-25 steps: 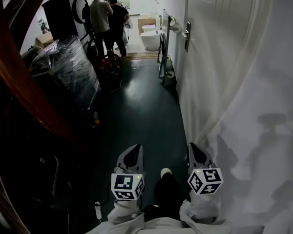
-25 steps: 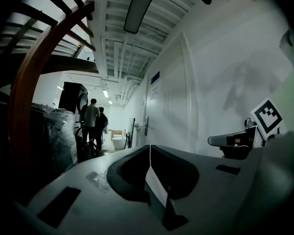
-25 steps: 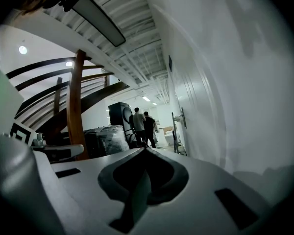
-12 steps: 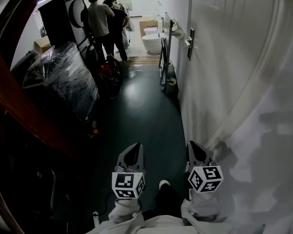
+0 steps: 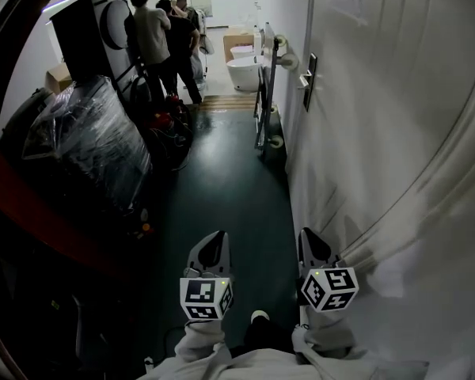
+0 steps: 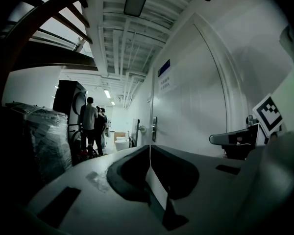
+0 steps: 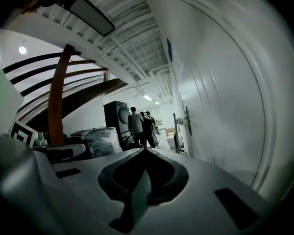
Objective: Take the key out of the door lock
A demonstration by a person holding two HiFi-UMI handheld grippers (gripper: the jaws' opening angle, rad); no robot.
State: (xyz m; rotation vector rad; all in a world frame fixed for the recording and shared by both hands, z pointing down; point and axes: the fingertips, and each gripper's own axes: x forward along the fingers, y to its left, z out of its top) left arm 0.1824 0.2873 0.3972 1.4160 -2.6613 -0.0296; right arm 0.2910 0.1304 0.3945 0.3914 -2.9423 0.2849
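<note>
Both tongs have travelled forward over the dark green corridor floor (image 5: pixel 222 172), so the black lock plate with its lever handle (image 5: pixel 310 70) on the white door (image 5: pixel 356 125) sits nearer, though still well ahead. Clenched on nothing are the left tongs (image 5: pixel 215 240) and the right tongs (image 5: pixel 308 236). Any key is too small to make out. Best walk on, halt square to the plate, then part the right tongs before reaching.
</note>
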